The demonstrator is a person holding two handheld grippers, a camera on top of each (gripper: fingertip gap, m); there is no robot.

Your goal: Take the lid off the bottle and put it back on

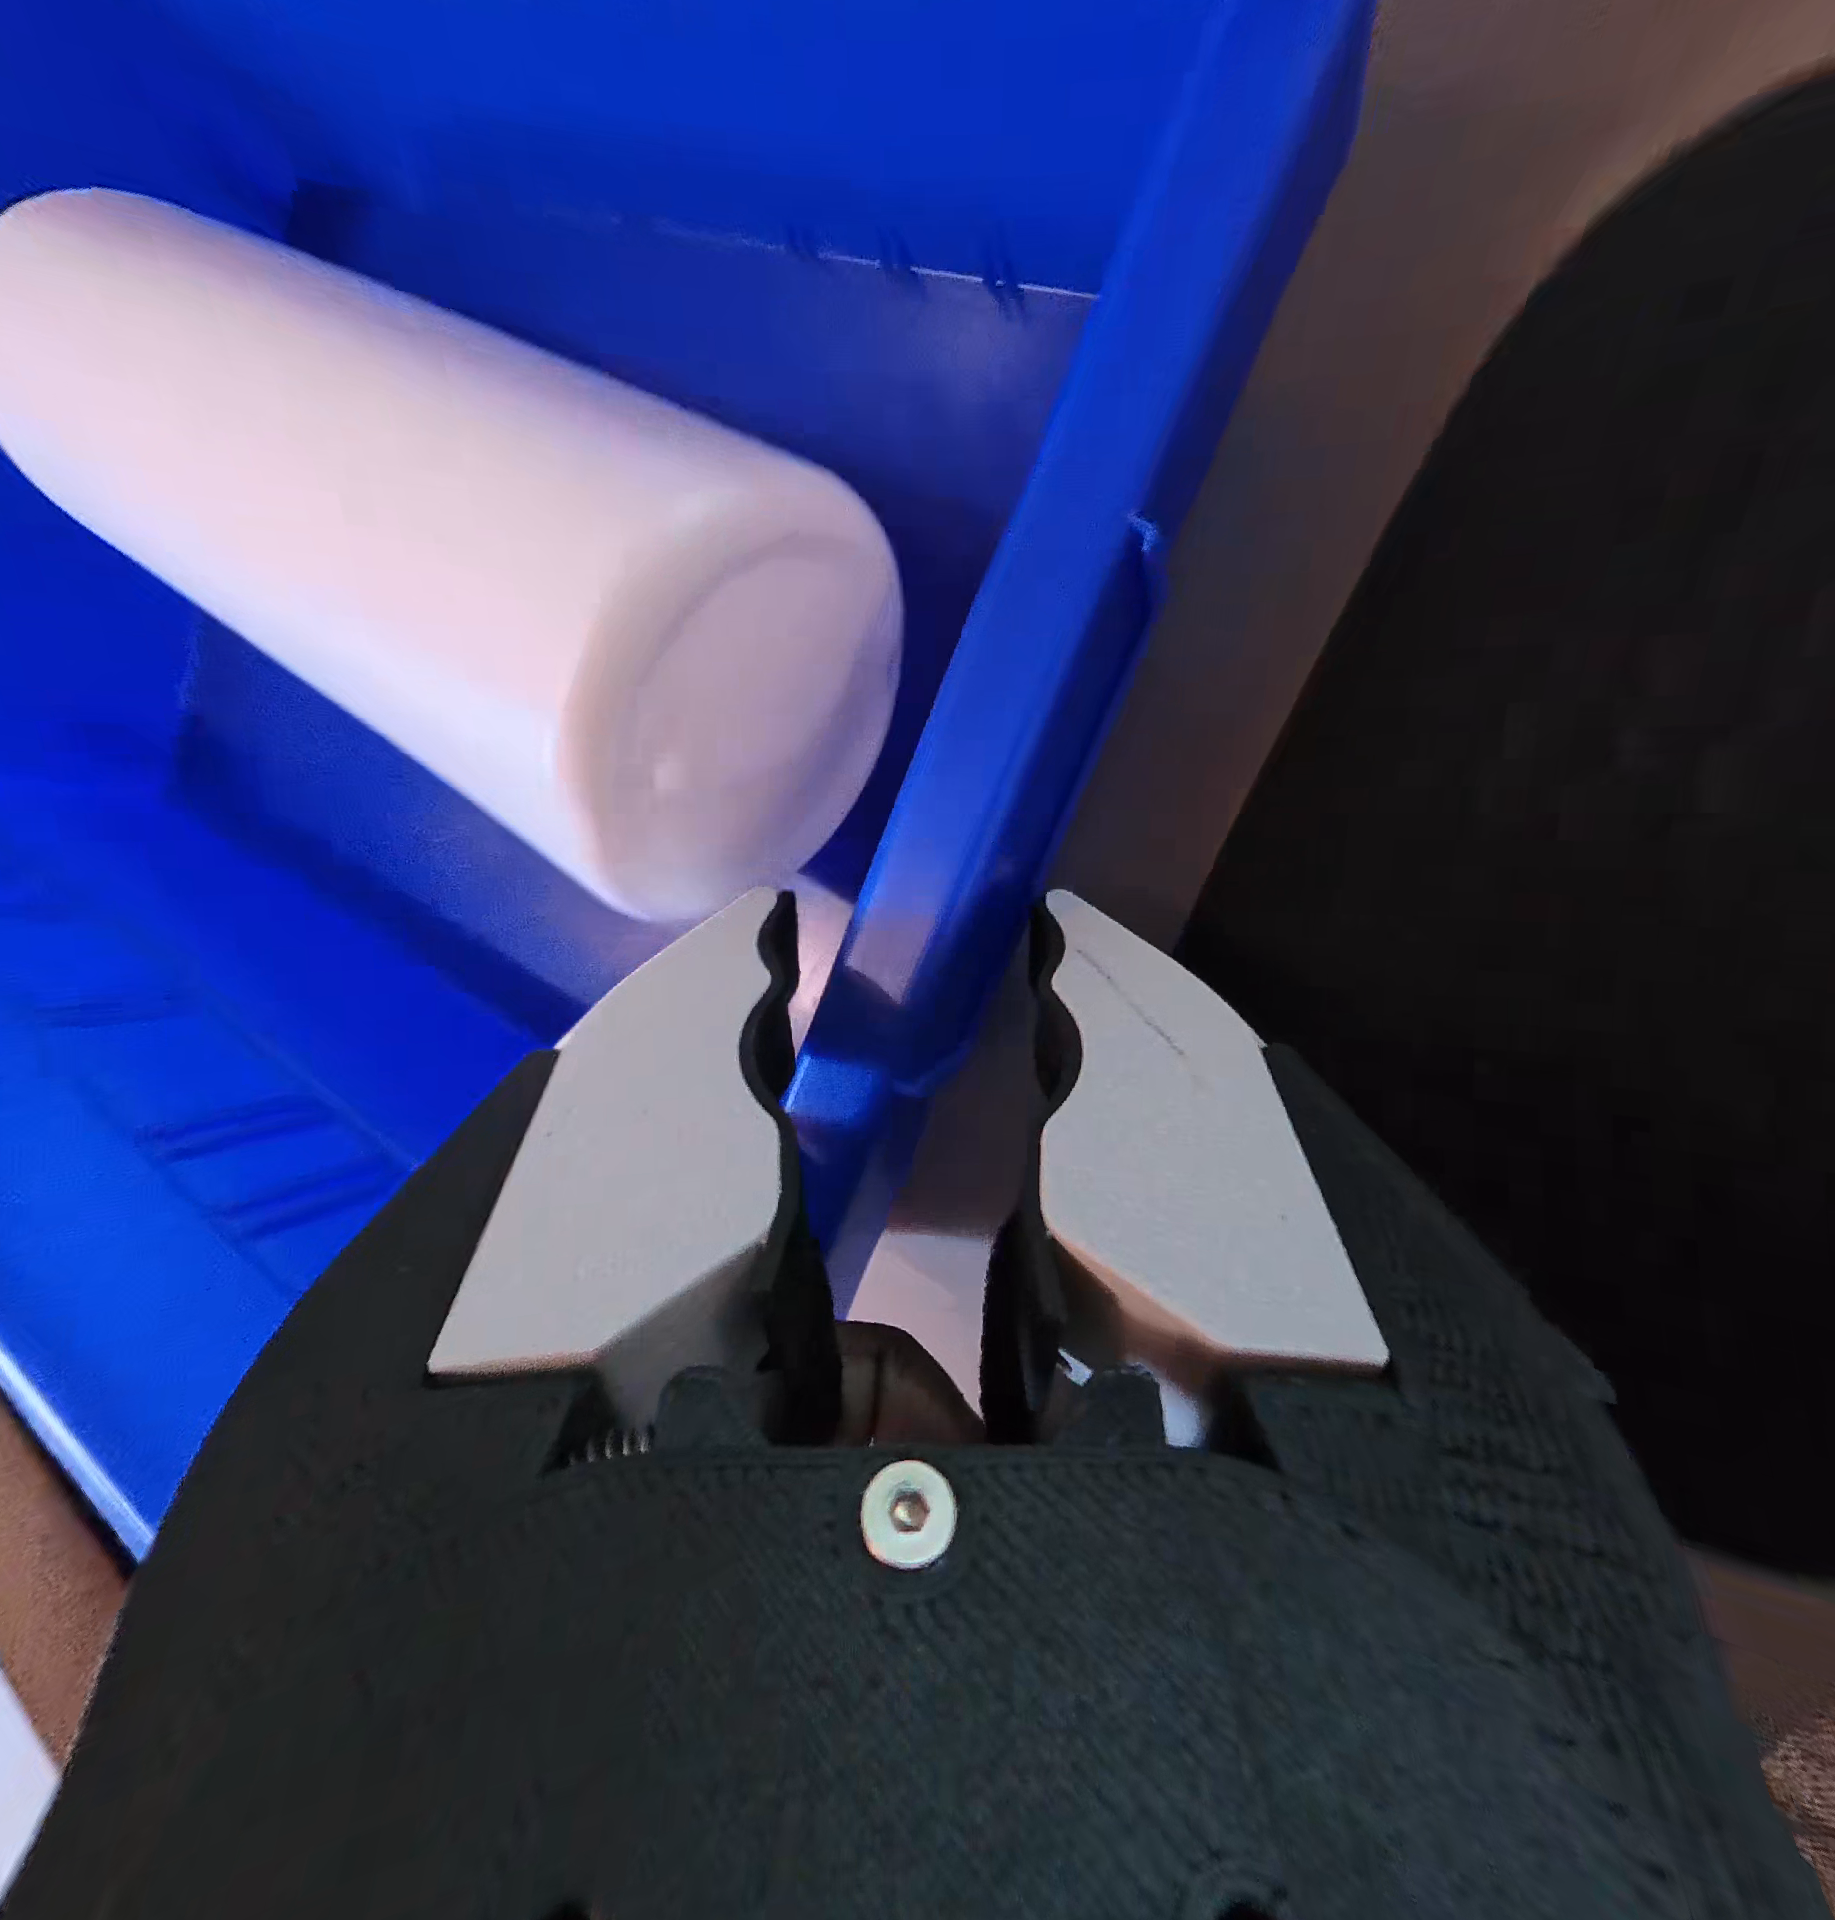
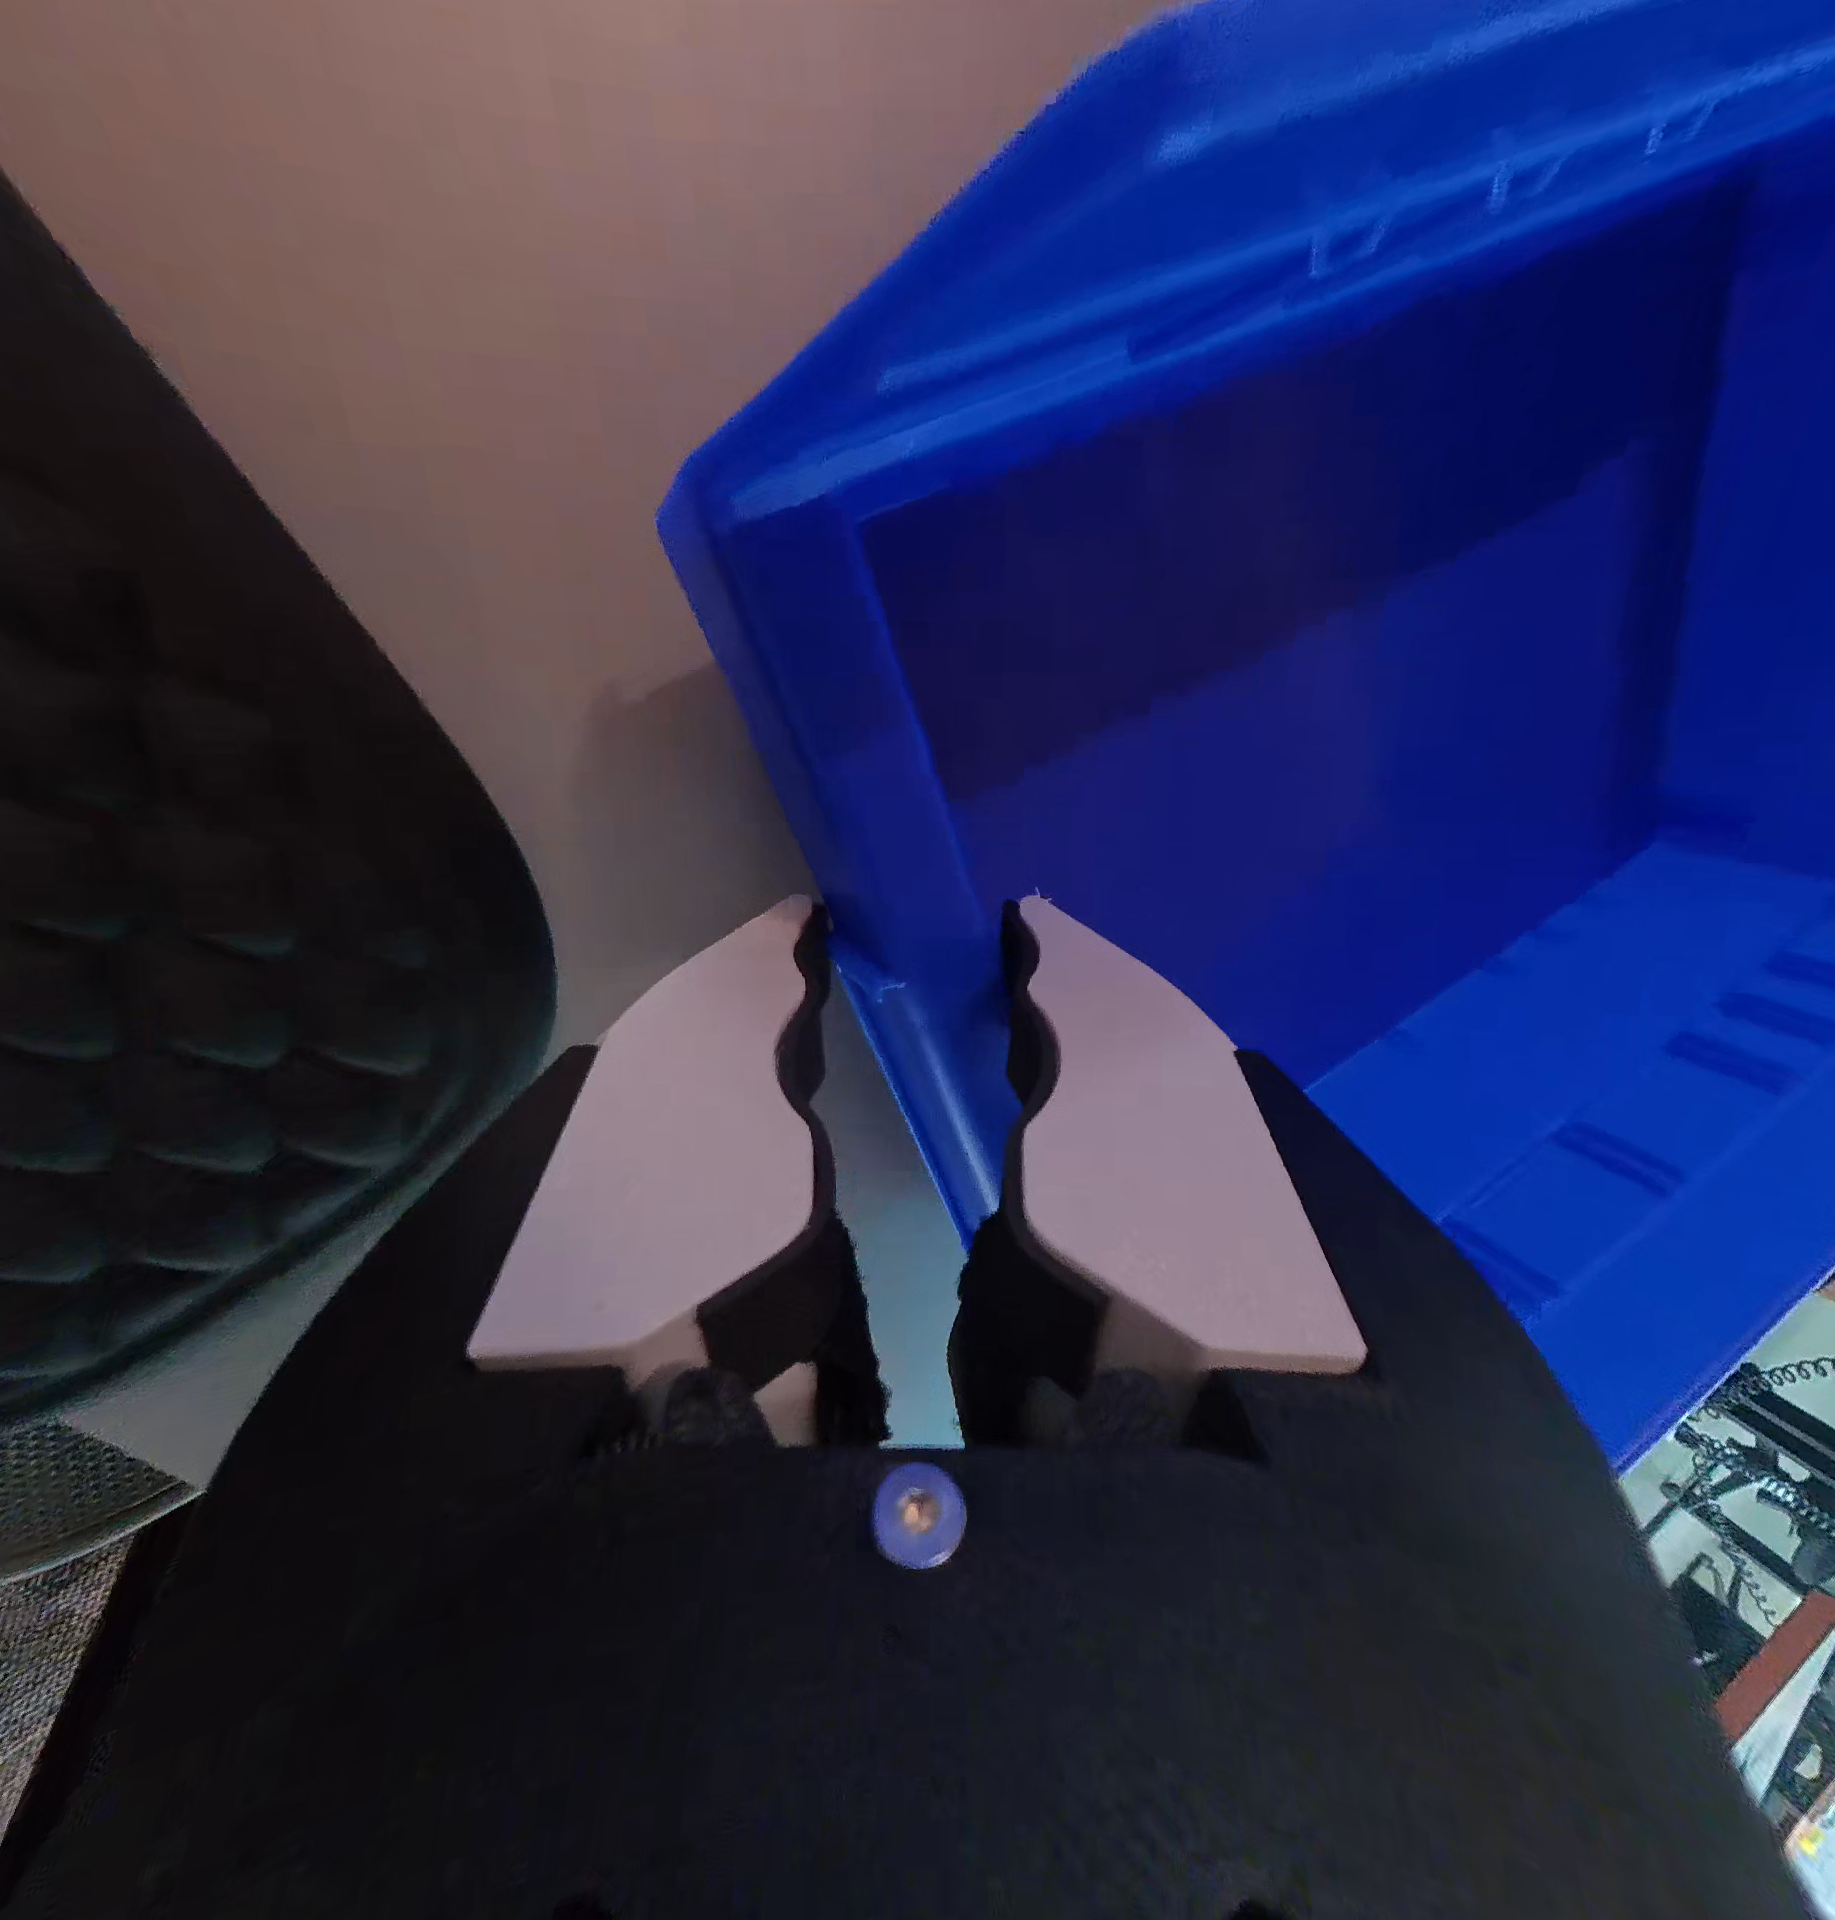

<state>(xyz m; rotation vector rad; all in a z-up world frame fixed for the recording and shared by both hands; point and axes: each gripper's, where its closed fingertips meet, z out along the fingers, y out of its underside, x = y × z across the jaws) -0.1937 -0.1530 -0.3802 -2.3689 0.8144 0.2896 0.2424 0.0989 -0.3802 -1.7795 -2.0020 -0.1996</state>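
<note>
The bottle (image 1: 414, 540) is a smooth, pale pink cylinder with rounded edges, plain along its whole visible side, blurred in the left wrist view. It lies on its side inside a blue bin (image 1: 1058, 644), close against the bin's right wall. Its long axis runs from the upper left of that view down toward the lower right, and the flat, round end with a shallow ring faces the camera, near the left gripper (image 1: 913, 914). That near end looks like the base, though the blur leaves it uncertain; the far end is rounded off and shows no clear lid. The right wrist view shows only part of the bin's inside, with no bottle there.

The left gripper straddles the bin's right wall: the wall's rim passes between the two grey fingers (image 1: 664, 1122), the left finger inside the bin and the right one outside. The fingers stand parted, and a gap shows on the right side of the rim, so a firm pinch cannot be told.

The right gripper (image 2: 918, 914) sits at the bin (image 2: 1308, 727) too, with the rim of a side wall running between its fingers (image 2: 674, 1143). They are narrowly parted, the right finger close against the rim and a gap left on the other side.

A black chair (image 2: 165, 883) stands beside the bin, over a tan floor (image 2: 425, 260).
</note>
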